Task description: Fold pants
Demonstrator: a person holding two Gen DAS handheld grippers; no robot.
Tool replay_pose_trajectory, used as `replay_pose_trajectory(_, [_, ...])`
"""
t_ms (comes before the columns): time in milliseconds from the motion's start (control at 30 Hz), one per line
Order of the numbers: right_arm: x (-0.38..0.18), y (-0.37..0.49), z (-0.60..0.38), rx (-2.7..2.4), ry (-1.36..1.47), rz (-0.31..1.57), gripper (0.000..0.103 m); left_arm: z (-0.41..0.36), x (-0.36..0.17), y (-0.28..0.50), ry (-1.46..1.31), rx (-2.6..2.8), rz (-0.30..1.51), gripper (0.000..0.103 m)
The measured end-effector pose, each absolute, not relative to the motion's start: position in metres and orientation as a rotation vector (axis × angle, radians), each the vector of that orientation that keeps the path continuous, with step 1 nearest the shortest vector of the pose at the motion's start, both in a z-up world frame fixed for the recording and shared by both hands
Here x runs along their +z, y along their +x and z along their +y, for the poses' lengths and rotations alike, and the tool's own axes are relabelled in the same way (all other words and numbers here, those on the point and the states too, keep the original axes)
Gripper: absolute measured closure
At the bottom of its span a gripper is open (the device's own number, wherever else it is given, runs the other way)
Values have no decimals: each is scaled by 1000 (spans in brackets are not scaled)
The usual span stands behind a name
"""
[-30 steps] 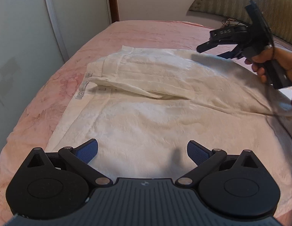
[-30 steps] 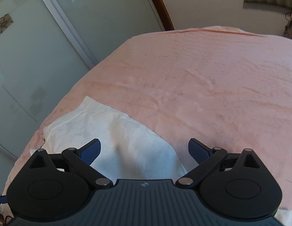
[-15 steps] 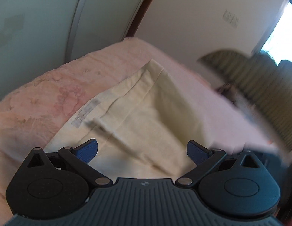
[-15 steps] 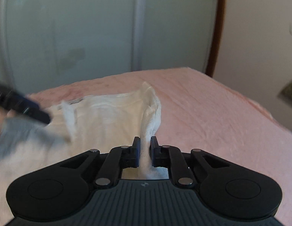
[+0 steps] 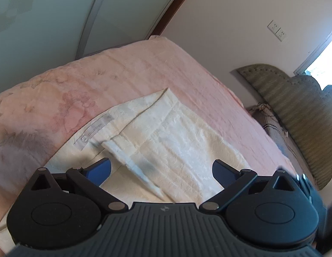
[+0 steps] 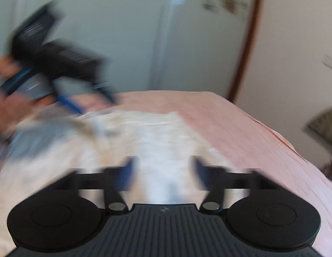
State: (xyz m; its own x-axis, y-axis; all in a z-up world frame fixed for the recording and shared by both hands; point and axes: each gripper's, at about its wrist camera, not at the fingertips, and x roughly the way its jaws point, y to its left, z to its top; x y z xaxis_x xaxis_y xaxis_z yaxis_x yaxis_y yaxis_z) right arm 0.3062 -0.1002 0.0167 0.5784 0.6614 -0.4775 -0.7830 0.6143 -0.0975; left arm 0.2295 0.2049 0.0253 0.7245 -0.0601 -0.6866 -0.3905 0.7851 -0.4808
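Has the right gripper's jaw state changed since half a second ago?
Yes. The right gripper was pinched shut on the pants fabric then; now its jaws stand apart, fabric released, with the pink bedspread at its right as before.

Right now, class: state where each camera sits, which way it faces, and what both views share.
Left wrist: on the left gripper, fingers open, looking over the white pants toward the headboard.
Right wrist: on the right gripper, open, blurred, facing the wardrobe doors; the left hand shows.
Shared: pants, pink bedspread.
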Motion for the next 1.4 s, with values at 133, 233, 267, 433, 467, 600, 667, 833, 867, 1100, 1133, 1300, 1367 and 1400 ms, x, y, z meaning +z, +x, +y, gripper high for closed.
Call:
replay_pose_trajectory(133, [-10, 428, -119, 853, -18, 767, 1, 205, 15, 231, -655, 175, 791, 2])
replay_pose_trajectory(233, [-48, 483, -122, 909, 253, 963, 4, 207, 12, 238, -674, 164, 782, 2])
replay_pose_trajectory(267, [-55, 488, -119, 918, 297, 967, 9, 209, 12, 241, -688, 160, 777, 2])
replay_pose_trajectory(433, [-35, 425, -73, 954, -32, 809, 85, 217, 15, 247, -795, 95, 720, 2])
replay_pose_trajectory(467, [-24, 397, -60, 966, -172, 725, 86, 218, 16, 247, -804, 85, 705, 2])
replay_pose_trajectory(600, [-5, 270, -32, 1049, -599, 433, 92, 218, 23, 244, -828, 90, 643, 2])
replay_pose_trajectory(667, [-7, 225, -28, 1079, -706, 365, 92, 221, 25, 241, -852, 106, 610, 2])
replay_pose_trajectory(833, [-21, 184, -35, 1102, -722, 355, 92, 228, 19, 234, -883, 183, 561, 22])
replay_pose_trajectory(867, [-22, 183, -38, 1095, -695, 360, 93, 230, 16, 233, -893, 200, 579, 35])
replay_pose_trajectory(1100, [-26, 161, -67, 903, -690, 289, 81, 235, 3, 200, -957, 148, 627, 100])
replay_pose_trajectory(1133, [-29, 156, -74, 863, -726, 280, 70, 235, 5, 194, -945, 142, 624, 100])
replay_pose_trajectory(1300, [-34, 160, -123, 700, -778, 330, 60, 233, 9, 179, -911, 140, 626, 100])
replay_pose_trajectory(1367, [-31, 173, -142, 678, -729, 388, 60, 235, 6, 176, -920, 142, 633, 100])
replay_pose_trajectory(1400, [-31, 178, -148, 667, -717, 398, 60, 236, 5, 176, -927, 148, 638, 100])
